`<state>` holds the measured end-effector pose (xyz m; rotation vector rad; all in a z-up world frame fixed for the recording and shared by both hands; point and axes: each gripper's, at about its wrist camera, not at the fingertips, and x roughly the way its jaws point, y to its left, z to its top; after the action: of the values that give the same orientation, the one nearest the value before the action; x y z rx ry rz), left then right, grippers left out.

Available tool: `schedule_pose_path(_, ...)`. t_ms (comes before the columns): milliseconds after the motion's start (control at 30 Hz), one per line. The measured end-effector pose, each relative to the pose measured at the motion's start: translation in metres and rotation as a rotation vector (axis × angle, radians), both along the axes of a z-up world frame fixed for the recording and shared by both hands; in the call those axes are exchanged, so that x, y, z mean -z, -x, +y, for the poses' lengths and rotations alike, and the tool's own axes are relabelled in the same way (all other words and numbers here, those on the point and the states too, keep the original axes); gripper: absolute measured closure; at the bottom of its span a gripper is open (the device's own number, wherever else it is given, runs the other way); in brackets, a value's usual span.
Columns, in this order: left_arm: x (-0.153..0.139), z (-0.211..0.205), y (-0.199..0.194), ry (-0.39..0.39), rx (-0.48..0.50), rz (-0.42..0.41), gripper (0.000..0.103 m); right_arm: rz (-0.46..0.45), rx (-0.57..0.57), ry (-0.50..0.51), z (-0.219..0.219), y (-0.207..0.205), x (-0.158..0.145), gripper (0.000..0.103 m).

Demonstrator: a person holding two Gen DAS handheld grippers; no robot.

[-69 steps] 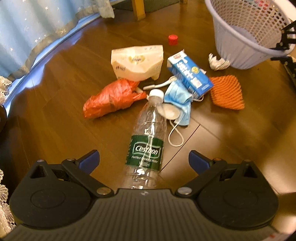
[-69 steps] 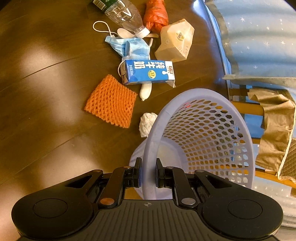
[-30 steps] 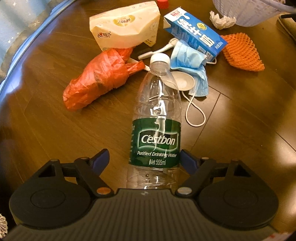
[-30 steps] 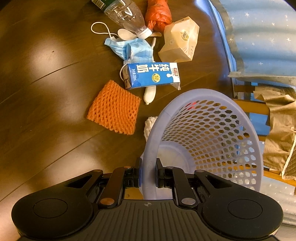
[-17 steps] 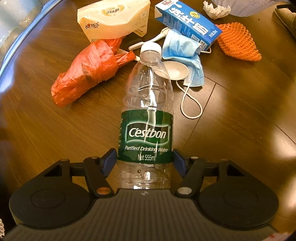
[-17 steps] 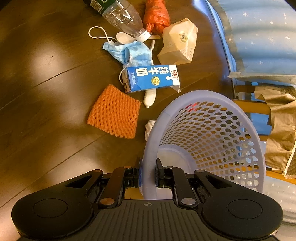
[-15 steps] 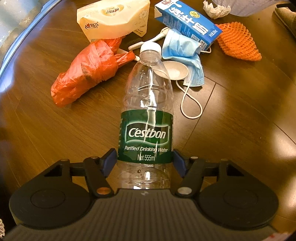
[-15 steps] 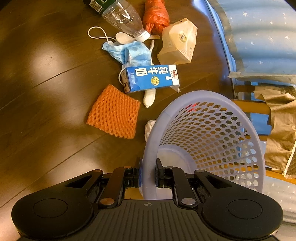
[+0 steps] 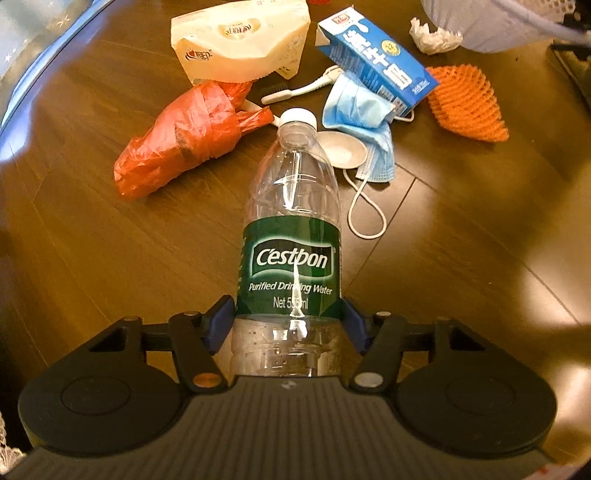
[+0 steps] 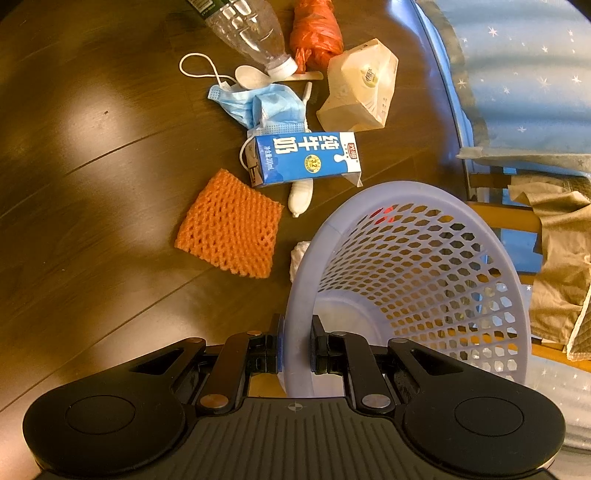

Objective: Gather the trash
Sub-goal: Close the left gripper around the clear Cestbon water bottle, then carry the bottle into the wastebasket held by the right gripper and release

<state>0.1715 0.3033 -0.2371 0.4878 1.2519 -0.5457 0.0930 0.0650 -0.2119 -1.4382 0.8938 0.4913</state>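
Note:
A clear plastic bottle [image 9: 291, 229] with a green label lies on the dark wood floor, and my left gripper [image 9: 288, 321] is shut on its lower body. Past its cap lie an orange plastic bag [image 9: 184, 136], a cream tissue pack [image 9: 240, 51], a blue milk carton [image 9: 376, 70], a blue face mask [image 9: 365, 118], a white spoon [image 9: 343, 149], an orange foam net [image 9: 469, 107] and a crumpled tissue [image 9: 432, 35]. My right gripper [image 10: 294, 349] is shut on the rim of a lavender mesh basket [image 10: 417, 295], which tilts above the floor beside the orange foam net [image 10: 229, 240] and the milk carton [image 10: 306, 158].
A blue star-patterned curtain [image 10: 517, 74] hangs along the right in the right wrist view, with a wooden chair frame and tan cloth [image 10: 557, 251] below it. A toothbrush [image 9: 299, 90] lies among the trash. Bare floor [image 10: 92, 184] stretches to the left of the pile.
My left gripper moved in over the bottle and closed its fingers on the lower body. The right gripper kept its hold on the basket rim, shifting only slightly.

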Motion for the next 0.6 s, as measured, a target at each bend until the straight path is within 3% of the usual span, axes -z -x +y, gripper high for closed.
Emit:
schedule_pose_path(267,-0.027,0.009,0.0,0.043,-0.071,0.033,0.046,0.002,-0.011,0.007,0.001,0.001,0.001,0.093)
schedule_pose_path(600,-0.094,-0.019,0.0,0.095,-0.02,-0.022,0.046,-0.001,-0.016,0.013,-0.001,0.003,0.001,0.093)
